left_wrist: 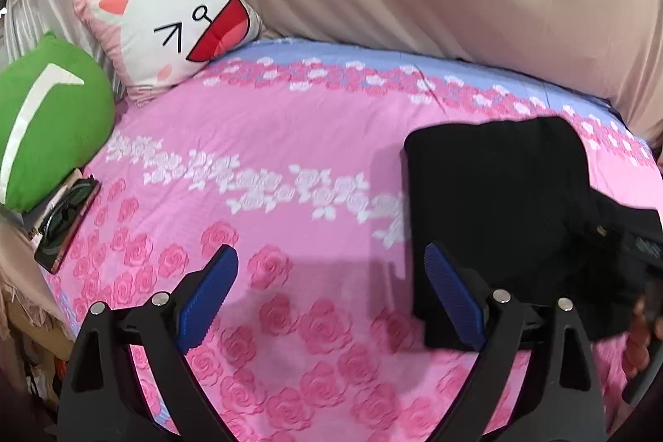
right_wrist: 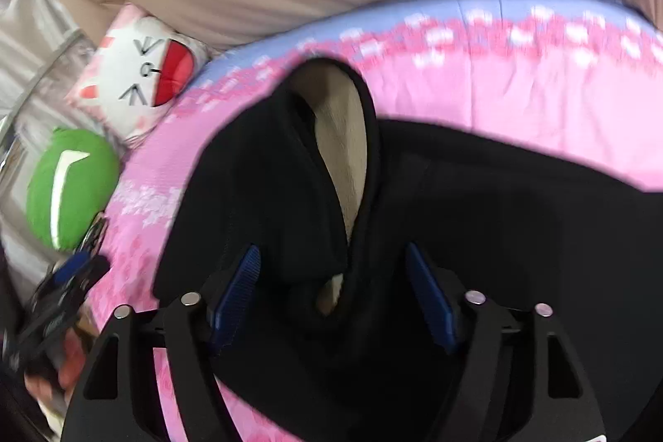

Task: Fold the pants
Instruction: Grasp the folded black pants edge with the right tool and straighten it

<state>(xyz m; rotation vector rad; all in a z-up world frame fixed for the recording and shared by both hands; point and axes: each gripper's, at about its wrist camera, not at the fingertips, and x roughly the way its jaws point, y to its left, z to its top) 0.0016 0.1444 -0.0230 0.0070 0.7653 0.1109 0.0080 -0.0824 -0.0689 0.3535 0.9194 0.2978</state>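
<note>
Both views above bed (left_wrist: 315,135), right nearer, sharing pillows (left_wrist: 174,23)

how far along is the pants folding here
Mostly done: the black pants lie in a compact rectangle on the pink floral bedsheet. In hand: nothing gripped; the left gripper is open beside them, the right gripper open around a raised waistband loop. Left: probably flattening that loop.
</note>
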